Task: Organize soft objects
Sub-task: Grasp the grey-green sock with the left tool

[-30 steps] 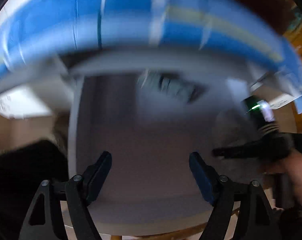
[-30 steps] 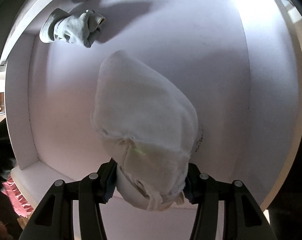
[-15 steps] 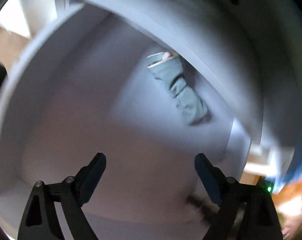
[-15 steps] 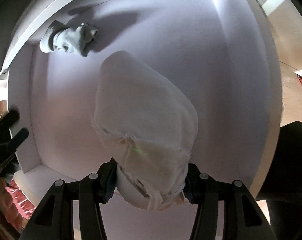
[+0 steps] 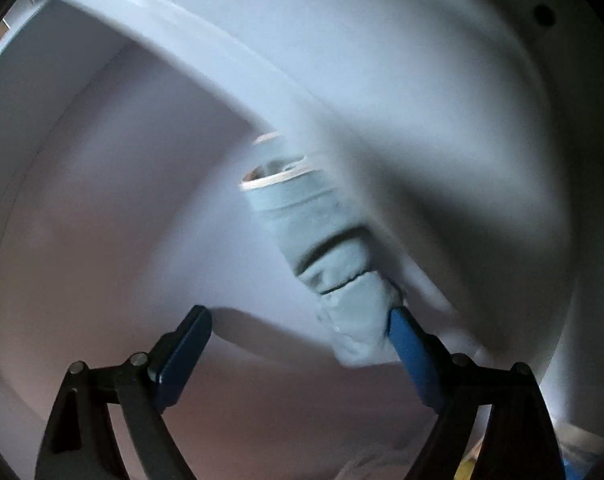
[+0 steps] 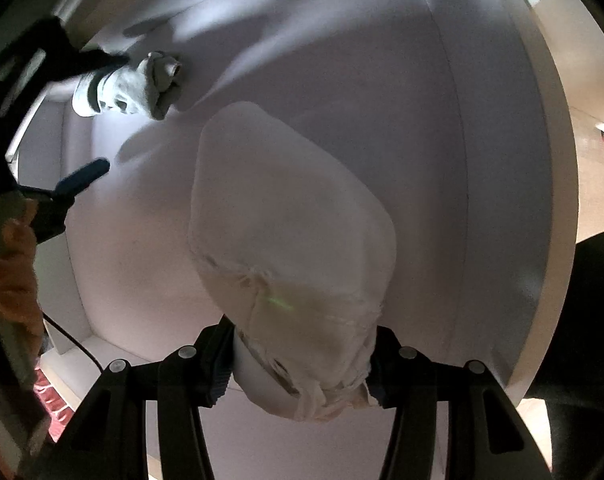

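White cloth bundle [image 6: 294,240] fills right view; left shows, blurrily, grey sock [image 5: 325,248].

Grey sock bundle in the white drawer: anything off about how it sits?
Nothing damaged. The grey rolled sock bundle lies jammed into the far corner of the white drawer, partly tucked under its edge. The open left gripper has one blue finger beside it. The right gripper holds a white cloth bundle.
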Tool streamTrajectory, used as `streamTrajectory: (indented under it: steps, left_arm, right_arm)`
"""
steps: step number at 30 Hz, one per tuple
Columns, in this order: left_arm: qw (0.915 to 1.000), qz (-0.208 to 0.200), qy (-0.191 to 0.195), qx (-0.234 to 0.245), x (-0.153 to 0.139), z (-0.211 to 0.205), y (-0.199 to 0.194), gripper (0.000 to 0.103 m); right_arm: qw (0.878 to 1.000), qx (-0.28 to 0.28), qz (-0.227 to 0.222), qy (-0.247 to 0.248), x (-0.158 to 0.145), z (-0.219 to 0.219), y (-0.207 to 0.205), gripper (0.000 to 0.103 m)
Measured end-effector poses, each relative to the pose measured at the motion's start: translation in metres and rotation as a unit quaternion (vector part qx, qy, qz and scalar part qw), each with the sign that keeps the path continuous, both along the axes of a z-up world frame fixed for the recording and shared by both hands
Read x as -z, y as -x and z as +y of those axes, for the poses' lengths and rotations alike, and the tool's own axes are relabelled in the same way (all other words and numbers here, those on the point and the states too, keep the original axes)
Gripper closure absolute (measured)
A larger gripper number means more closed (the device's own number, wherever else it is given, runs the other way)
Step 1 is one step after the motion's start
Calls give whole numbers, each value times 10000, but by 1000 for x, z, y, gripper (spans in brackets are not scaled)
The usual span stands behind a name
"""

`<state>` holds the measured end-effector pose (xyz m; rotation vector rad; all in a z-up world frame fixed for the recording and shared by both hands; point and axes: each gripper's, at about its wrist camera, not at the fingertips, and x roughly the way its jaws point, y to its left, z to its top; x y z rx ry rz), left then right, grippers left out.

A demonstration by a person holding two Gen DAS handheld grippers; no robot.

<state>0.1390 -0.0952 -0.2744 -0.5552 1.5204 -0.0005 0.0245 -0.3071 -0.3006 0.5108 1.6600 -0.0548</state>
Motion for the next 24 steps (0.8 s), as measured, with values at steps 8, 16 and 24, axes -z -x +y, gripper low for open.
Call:
streamTrajectory:
  steps: [8, 16, 24]
  left_arm:
    - [9974, -144, -517, 472, -24, 45, 44, 15]
    - [9999, -96, -32, 62, -17, 26, 39, 16]
    - [9960, 15, -380, 807, -10, 29, 56, 63]
  right_arm:
    - [9999, -14, -134, -1, -8, -12, 0, 50]
    - [9998, -11, -142, 113, -12, -9, 5, 50]
    - [9997, -106, -206, 112, -21, 10, -7, 50]
